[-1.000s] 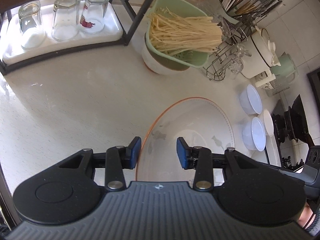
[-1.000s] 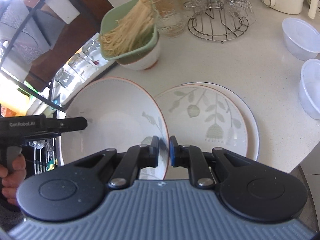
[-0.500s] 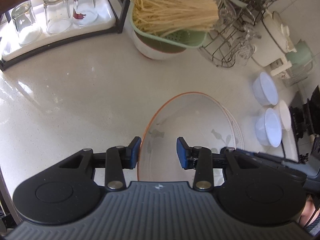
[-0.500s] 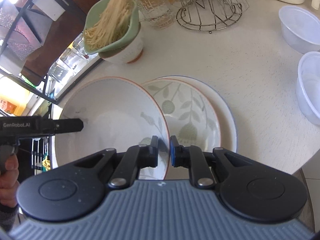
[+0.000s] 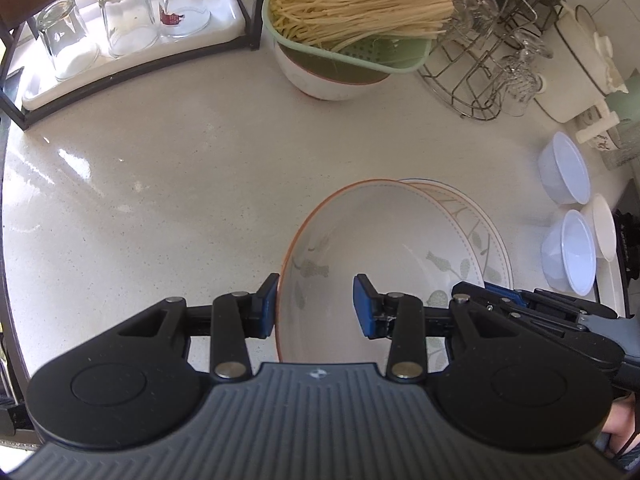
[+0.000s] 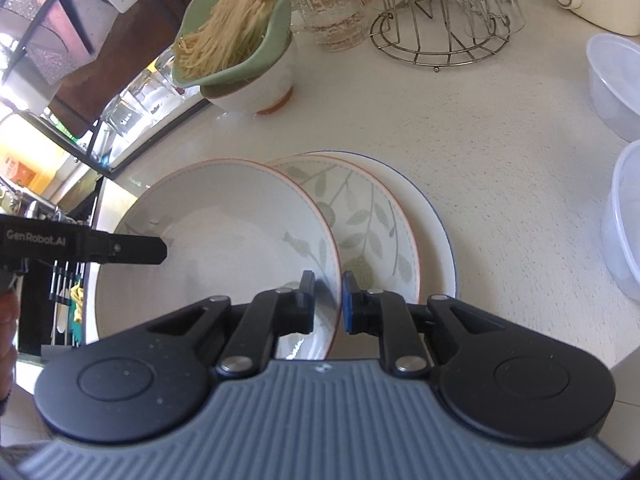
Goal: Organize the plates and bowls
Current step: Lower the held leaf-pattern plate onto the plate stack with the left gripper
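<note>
A deep orange-rimmed plate with a leaf print (image 6: 224, 248) is held tilted above the counter. My right gripper (image 6: 327, 300) is shut on its near right rim. My left gripper (image 5: 315, 305) is open, its fingers straddling the plate's left rim (image 5: 288, 272) without clamping it. Below and to the right lie a second orange-rimmed leaf plate (image 6: 372, 224) stacked on a larger blue-rimmed plate (image 6: 436, 240); both also show in the left wrist view (image 5: 476, 240).
A white bowl with a green colander of noodles (image 5: 340, 32) stands at the back. A wire glass rack (image 6: 440, 36), plastic bowls (image 5: 566, 174) (image 6: 616, 80) at right, upturned glasses on a shelf tray (image 5: 124, 12) at back left. Beige counter (image 5: 160, 184).
The held plate has moved right and now overlaps the stacked plates more. Both grippers moved with it; the jaws are unchanged.
</note>
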The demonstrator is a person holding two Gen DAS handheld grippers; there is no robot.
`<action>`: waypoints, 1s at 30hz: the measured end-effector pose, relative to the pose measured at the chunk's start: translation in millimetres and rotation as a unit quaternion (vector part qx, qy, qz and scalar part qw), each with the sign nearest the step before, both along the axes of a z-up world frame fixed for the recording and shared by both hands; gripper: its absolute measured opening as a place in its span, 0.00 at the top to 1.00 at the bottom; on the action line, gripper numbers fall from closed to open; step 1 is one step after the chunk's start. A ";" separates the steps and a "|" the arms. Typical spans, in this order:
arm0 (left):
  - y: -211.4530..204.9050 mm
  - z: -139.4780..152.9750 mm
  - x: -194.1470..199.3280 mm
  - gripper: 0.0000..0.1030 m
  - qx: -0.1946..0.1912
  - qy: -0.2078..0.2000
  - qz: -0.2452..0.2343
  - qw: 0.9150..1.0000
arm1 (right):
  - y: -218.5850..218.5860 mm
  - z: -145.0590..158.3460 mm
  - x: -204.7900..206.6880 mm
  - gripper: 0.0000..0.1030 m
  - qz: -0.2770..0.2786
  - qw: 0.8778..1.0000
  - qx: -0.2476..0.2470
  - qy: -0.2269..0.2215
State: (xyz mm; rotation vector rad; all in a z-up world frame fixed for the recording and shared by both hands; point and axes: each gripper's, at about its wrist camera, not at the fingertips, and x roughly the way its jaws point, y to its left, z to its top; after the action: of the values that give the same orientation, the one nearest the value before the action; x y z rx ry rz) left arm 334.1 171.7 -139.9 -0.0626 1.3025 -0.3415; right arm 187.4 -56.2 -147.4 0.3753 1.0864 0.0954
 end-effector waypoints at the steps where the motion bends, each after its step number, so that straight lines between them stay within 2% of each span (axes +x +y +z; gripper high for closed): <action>1: -1.9 -0.3 0.0 0.58 0.002 0.000 0.000 1.000 | -0.9 -0.7 1.0 0.84 0.002 1.000 -0.002 0.000; 9: -17.5 -5.6 -2.3 0.58 0.025 -0.002 -0.003 1.000 | -6.4 -2.5 5.0 0.83 0.017 1.000 -0.025 -0.002; 16: -22.1 -11.5 -2.3 0.58 0.034 -0.002 0.013 0.999 | -7.2 0.1 5.1 0.84 0.030 0.999 -0.041 -0.013; 30: -19.1 8.8 -19.5 0.57 0.009 -0.033 0.063 0.997 | -19.0 15.7 -1.6 0.84 0.035 0.996 -0.063 -0.047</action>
State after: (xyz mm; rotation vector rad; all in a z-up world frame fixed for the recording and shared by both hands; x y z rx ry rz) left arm 314.6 152.6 -131.0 -0.1168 1.2292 -0.2230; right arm 185.7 -75.2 -131.7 0.2173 1.0070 0.1049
